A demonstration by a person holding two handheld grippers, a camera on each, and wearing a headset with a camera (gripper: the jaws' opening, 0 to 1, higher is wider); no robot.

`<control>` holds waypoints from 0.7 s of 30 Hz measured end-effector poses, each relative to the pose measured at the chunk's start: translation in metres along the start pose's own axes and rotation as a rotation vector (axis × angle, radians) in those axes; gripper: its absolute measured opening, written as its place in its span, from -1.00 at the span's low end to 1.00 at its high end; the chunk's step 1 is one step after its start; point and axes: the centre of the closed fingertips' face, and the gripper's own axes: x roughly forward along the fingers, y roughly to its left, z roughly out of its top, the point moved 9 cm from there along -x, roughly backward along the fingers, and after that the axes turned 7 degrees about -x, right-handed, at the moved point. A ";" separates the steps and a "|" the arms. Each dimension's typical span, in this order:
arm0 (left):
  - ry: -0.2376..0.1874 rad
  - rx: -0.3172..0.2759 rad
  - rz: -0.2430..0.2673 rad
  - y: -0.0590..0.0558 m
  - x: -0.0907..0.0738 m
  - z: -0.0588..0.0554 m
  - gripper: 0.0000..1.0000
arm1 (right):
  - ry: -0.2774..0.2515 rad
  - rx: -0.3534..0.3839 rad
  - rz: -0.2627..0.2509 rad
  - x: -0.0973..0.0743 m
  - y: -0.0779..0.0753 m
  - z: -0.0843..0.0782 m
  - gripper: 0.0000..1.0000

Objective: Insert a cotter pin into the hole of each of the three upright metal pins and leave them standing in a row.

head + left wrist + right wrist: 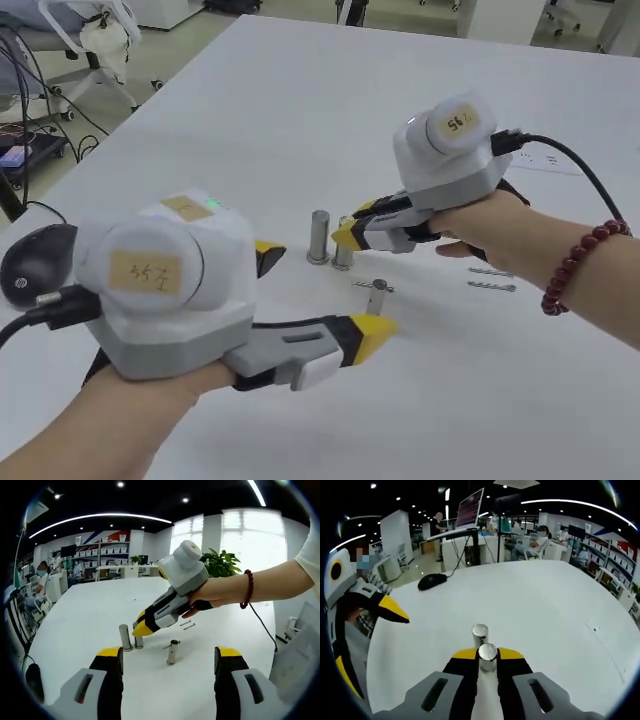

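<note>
Three pins stand upright near the middle of the surface (300,110). The near pin (377,297) carries a cotter (372,286) through its top and stands free. The held pin (487,653) is clamped between the fingers of the right gripper (347,236), which close on its upper part from the right edge side; it is vertical with its base on the surface. The far pin (319,237) stands just beside it, on the side away from the right gripper, bare and untouched. No hole can be made out on either bare pin in these views. The left gripper (318,292) hangs on the near-left side of the group, its fingers spread wide and holding nothing, pointed across toward the pins. Two spare cotters (492,287) lie flat, close together and roughly parallel, long axes running left to right, toward the right edge and behind the right hand. Assessment: one pin of three is done. The next move turns on the spare cotters. They lie nearer the right hand, but that hand is occupied, and the free left gripper is on the opposite side of the pins. It would have to reach past the pins without knocking the near pin. A cotter would have to be brought in level, crosswise to the held pin's vertical axis.
</note>
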 end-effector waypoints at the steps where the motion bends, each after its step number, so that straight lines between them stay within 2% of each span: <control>1: 0.000 0.000 0.001 0.000 0.000 0.000 0.48 | 0.003 0.007 -0.002 0.000 0.000 0.000 -0.73; 9: 0.006 0.001 0.004 0.002 0.001 0.000 0.48 | 0.019 0.011 -0.020 -0.001 -0.004 0.001 -0.74; 13: 0.004 0.003 0.002 0.001 0.002 0.000 0.47 | 0.009 0.034 -0.025 -0.005 -0.008 0.003 -0.74; 15: 0.005 0.007 0.000 0.000 0.002 0.001 0.47 | 0.017 0.030 -0.030 -0.008 -0.004 0.005 -0.74; 21: 0.003 0.014 -0.007 -0.003 0.004 0.002 0.47 | 0.036 0.025 -0.041 -0.020 -0.008 -0.003 -0.74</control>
